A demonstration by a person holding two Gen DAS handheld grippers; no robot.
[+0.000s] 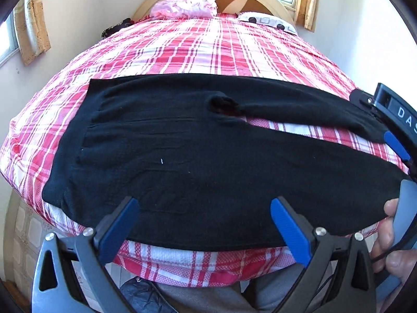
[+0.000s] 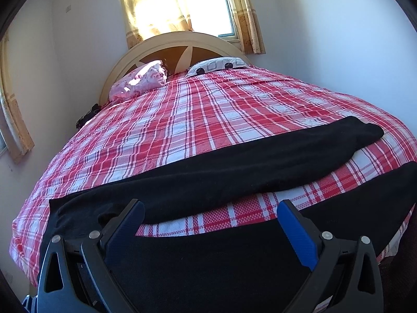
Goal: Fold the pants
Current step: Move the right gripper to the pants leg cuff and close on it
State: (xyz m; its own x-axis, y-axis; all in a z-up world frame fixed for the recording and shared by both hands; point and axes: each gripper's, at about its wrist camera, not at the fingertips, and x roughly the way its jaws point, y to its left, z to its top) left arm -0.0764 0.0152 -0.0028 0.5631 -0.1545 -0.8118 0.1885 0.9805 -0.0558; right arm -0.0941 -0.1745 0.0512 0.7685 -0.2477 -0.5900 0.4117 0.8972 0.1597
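Hovering wide open and empty over the near hem of the black pants (image 1: 198,172), the left gripper (image 1: 204,224) and the right gripper (image 2: 209,225) grip nothing — legs spread apart across the plaid bedspread (image 2: 208,109), broad bare bed beyond.

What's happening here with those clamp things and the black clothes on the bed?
A person is holding a two-finger gripper in each hand, about to fold a pair of black pants spread flat on a bed with a red plaid sheet. The left gripper and right gripper both hover at the near edge of the pants with jaws open, gripping nothing. The two legs lie apart; no fold is made yet.
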